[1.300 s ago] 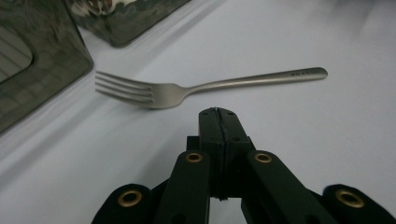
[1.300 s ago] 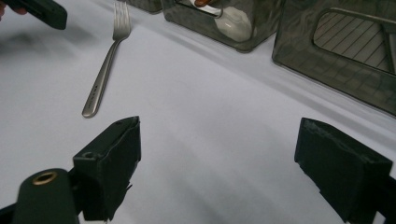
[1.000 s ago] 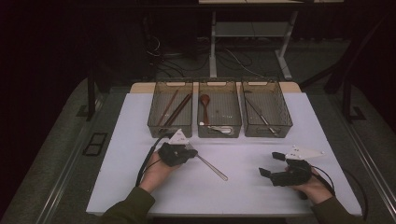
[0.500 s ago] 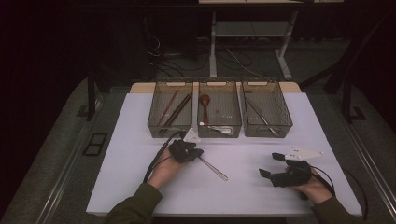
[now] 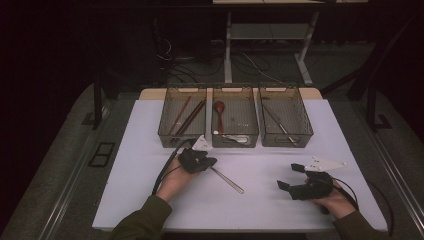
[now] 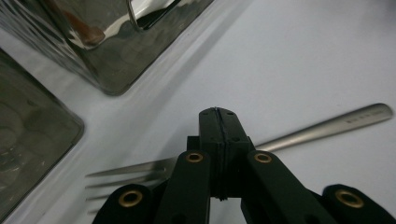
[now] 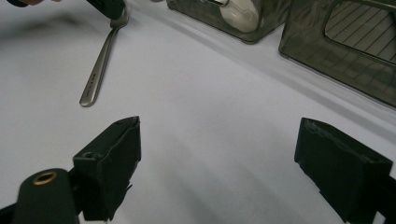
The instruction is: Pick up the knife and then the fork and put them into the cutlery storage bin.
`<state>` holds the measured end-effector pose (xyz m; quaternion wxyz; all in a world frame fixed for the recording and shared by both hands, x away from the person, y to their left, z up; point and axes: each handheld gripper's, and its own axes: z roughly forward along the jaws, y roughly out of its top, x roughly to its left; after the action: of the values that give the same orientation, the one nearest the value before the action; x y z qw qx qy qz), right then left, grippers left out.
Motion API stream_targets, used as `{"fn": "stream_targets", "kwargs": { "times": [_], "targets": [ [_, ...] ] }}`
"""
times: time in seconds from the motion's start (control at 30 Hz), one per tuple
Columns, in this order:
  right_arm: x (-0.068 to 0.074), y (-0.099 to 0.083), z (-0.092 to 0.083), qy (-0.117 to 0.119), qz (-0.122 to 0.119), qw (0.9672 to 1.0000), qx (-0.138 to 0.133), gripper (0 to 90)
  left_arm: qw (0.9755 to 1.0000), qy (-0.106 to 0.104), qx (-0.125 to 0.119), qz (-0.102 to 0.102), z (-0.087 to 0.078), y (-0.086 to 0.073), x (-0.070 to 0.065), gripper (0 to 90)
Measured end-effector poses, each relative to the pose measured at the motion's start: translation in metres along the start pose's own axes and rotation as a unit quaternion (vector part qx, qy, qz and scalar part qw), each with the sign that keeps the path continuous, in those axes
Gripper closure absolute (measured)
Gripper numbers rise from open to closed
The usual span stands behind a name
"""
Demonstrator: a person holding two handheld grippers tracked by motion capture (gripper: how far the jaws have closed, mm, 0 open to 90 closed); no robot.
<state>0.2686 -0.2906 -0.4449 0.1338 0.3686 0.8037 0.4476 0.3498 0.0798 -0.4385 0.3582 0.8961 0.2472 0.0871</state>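
Note:
A metal fork (image 5: 228, 180) (image 6: 327, 127) (image 7: 97, 71) lies on the white table top, with its handle pointing toward the front right. My left gripper (image 5: 213, 162) (image 6: 217, 113) is shut, and its closed jaws sit right over the fork's neck. The tines show to the left of the jaws in the left gripper view. I cannot tell whether the jaws touch the fork. The left gripper (image 7: 112, 8) also shows over the fork's head in the right gripper view. My right gripper (image 5: 288, 176) (image 7: 219, 140) is open near the front right, with only bare table between its jaws.
Three clear bins stand in a row behind the fork. The left bin (image 5: 165, 134) holds chopsticks (image 5: 187, 116). The middle bin (image 5: 235, 145) holds a wooden spoon (image 5: 219, 111) and a metal spoon (image 5: 236, 138). The right bin (image 5: 306, 136) holds thin metal utensils.
My left hand and gripper have shifted a little to the right, onto the fork's head end. The fork and the right gripper have stayed where they were.

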Motion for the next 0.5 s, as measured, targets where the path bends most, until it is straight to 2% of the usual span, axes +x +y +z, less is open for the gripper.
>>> {"fn": "stream_targets", "kwargs": {
  "times": [0.1, 0.23, 0.4, 0.5],
  "targets": [
    [0.0, 0.0, 0.0, 0.0, 0.001, 1.0, -0.001, 14.4, 0.9999, -0.008, 0.013, 0.002, 0.006, -0.001, -0.002, 89.3],
    [0.0, 0.0, 0.0, 0.0, 0.0, 1.0, 0.0, 14.4, 0.9997, -0.005, 0.025, 0.005, 0.006, 0.001, -0.004, 89.4],
    [0.0, 0.0, -0.001, 0.0, 0.002, 1.0, -0.001, 14.5, 0.9988, -0.008, 0.046, 0.014, -0.001, -0.002, -0.007, 89.4],
    [0.0, 0.0, -0.001, 0.0, 0.002, 1.0, -0.001, 14.5, 0.9983, -0.019, 0.053, 0.015, -0.01, -0.009, -0.01, 89.4]
  ]
}}
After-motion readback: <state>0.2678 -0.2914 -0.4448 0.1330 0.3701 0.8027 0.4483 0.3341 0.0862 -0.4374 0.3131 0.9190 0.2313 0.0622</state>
